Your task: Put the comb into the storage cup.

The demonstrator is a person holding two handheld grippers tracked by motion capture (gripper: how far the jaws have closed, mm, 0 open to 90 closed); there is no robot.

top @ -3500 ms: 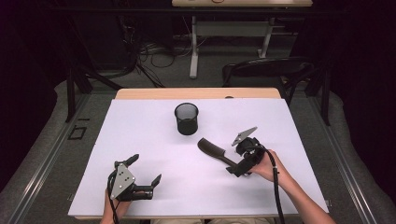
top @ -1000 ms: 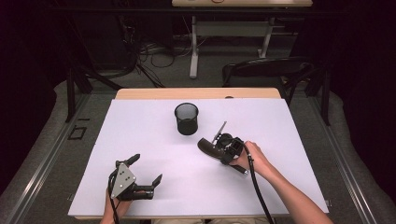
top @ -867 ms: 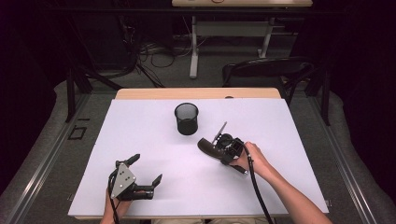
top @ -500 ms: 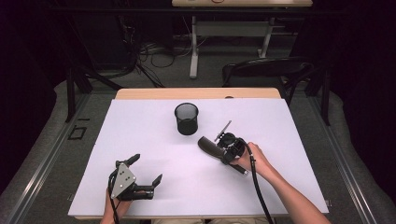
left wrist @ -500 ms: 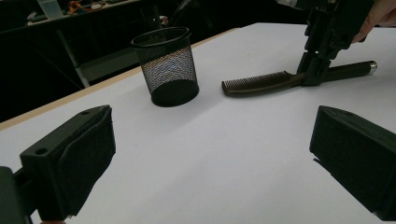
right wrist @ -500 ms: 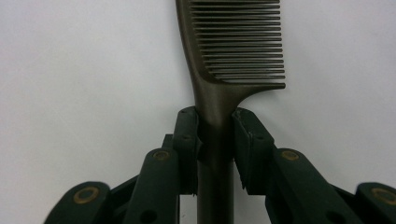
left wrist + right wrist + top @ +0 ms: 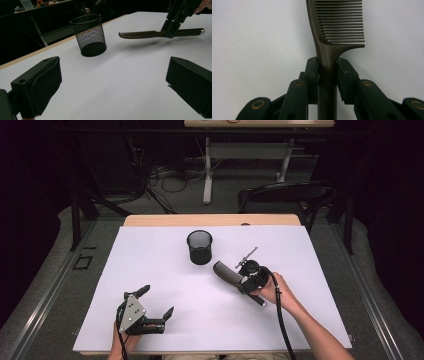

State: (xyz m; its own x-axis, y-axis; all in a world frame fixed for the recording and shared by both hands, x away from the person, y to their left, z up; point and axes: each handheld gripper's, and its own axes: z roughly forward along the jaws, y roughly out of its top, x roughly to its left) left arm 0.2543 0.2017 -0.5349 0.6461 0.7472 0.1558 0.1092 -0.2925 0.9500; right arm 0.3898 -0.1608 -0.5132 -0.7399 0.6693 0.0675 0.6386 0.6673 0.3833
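Observation:
A dark comb hangs a little above the white table, with my right gripper shut on its handle. In the right gripper view the two jaws clamp the handle just below the teeth. The comb also appears in the left gripper view, held level above its shadow, its toothed end pointing toward the black mesh cup. The cup stands upright at the table's middle back. My left gripper rests at the front left, open, with nothing between its pads.
The white sheet covers most of the table, with a wooden edge at the back. Beyond it stand a dark chair, desk legs and cables on the floor.
My right gripper has carried the comb leftward and toward the mesh cup, turning it and lifting it off the table. The left gripper has stayed put.

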